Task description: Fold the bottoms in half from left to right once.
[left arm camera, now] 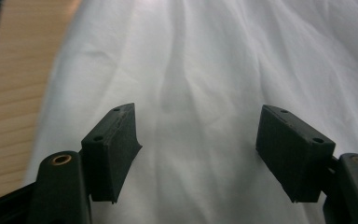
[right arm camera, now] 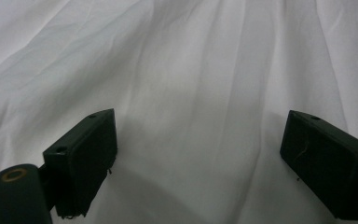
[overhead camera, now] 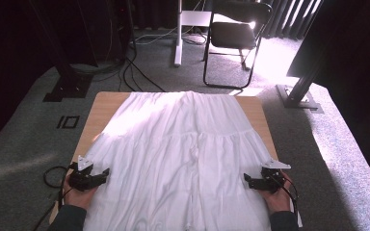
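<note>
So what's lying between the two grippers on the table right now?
In the high view, nothing but the white garment spans the stretch between the left gripper and the right gripper; both stand open at its side edges.

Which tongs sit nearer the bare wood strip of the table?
The left tongs: bare table wood shows beside them past the white garment edge. The right tongs face cloth alone.

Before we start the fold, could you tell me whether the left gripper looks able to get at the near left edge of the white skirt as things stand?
Probably yes. The left gripper sits right at the edge of the white skirt, jaws open, with nothing between it and the cloth. The cloth lies flat on the table, so pinching it up may take care.
</note>
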`<act>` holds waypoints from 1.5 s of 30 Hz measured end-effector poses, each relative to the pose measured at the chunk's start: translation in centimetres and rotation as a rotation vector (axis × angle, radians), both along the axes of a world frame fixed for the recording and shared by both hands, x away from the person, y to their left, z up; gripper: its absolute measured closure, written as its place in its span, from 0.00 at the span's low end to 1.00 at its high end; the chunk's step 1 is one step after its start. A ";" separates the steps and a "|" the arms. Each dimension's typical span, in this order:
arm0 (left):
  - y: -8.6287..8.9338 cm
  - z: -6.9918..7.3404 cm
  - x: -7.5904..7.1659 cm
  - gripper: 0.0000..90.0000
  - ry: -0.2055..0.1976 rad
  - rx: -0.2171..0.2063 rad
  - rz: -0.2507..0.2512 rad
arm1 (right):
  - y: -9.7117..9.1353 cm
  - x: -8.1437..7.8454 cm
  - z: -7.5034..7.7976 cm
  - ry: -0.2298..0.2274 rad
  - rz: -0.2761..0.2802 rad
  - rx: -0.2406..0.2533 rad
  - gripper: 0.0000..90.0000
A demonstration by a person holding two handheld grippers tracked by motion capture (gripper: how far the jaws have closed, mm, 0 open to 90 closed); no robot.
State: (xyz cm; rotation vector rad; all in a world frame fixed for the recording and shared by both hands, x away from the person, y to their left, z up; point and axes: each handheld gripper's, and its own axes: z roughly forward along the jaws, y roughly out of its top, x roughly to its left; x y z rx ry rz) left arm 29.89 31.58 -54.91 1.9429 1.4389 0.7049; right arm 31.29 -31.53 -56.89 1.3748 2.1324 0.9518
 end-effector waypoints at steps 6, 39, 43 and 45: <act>2.0 0.9 -0.6 0.21 -0.022 -0.005 0.066 | 0.0 0.0 0.0 0.000 0.000 0.001 0.11; 3.9 0.8 -1.1 0.98 0.066 0.094 0.053 | 0.0 0.0 0.0 0.000 -0.004 0.002 0.12; 6.0 1.7 -1.4 0.98 0.015 0.076 0.127 | 0.0 -0.1 0.0 0.000 -0.005 0.002 0.12; 7.3 2.1 -1.4 0.98 -0.001 0.081 0.167 | 0.0 -0.1 0.0 -0.003 -0.003 0.002 0.14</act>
